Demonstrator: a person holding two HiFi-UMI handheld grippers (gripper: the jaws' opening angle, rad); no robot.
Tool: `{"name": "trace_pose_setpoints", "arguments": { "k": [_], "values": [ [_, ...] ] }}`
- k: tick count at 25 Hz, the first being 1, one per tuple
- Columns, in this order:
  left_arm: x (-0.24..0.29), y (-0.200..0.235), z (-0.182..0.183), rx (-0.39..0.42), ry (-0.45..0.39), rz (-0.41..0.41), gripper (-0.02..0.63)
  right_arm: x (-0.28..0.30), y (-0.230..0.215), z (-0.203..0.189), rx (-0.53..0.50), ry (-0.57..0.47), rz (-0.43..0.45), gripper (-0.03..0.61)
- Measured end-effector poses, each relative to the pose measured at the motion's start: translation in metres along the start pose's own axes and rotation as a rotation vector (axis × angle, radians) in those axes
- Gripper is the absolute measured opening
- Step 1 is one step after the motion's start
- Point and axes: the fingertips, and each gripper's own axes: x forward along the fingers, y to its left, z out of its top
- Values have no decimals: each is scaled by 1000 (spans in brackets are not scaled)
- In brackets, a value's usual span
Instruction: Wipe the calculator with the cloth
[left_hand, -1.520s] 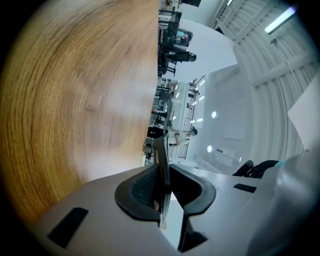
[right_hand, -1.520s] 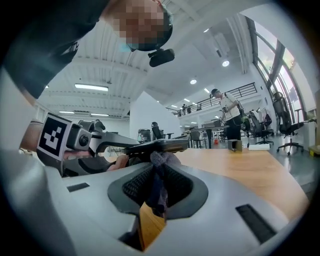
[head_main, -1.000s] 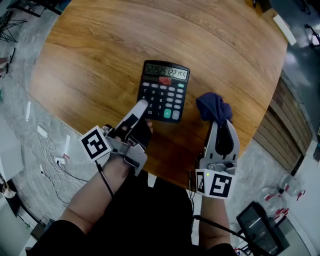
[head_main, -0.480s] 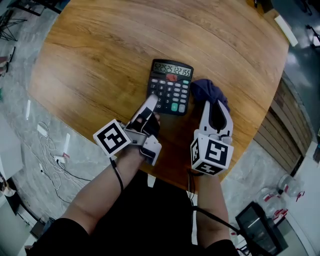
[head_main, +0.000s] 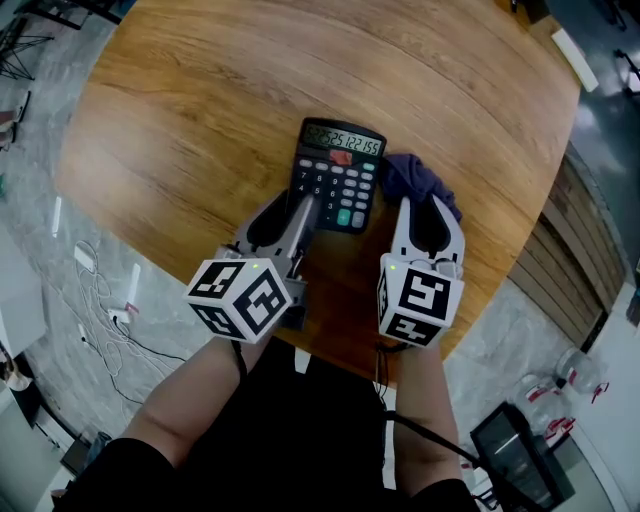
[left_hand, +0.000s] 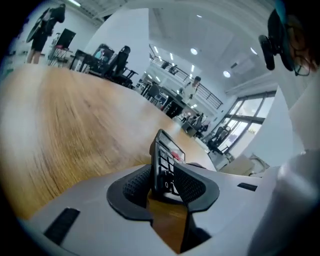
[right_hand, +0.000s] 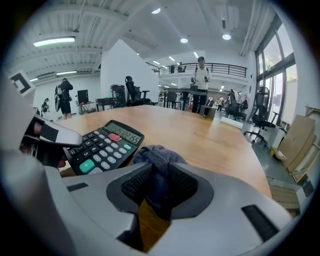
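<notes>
Calculator (head_main: 338, 175) lies flat at centre frame on the round wooden bench (head_main: 190, 90), display toward the upper frame. Left hand-held gripper (head_main: 285, 210): jaws have just been opening and now stand apart, with the calculator's lower left corner between them. Right hand-held gripper (head_main: 428, 212): clamped on the dark blue cloth (head_main: 415, 178), which is bunched against the calculator's right edge.

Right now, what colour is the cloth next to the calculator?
The cloth is dark navy blue, seen best in the right gripper view.
</notes>
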Motion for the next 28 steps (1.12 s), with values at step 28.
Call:
{"name": "trace_pose_setpoints", "arguments": {
  "k": [28],
  "values": [
    [-62,-91,85,478,-215,58,9,-122,10,113,48,-289,55,62]
  ]
}}
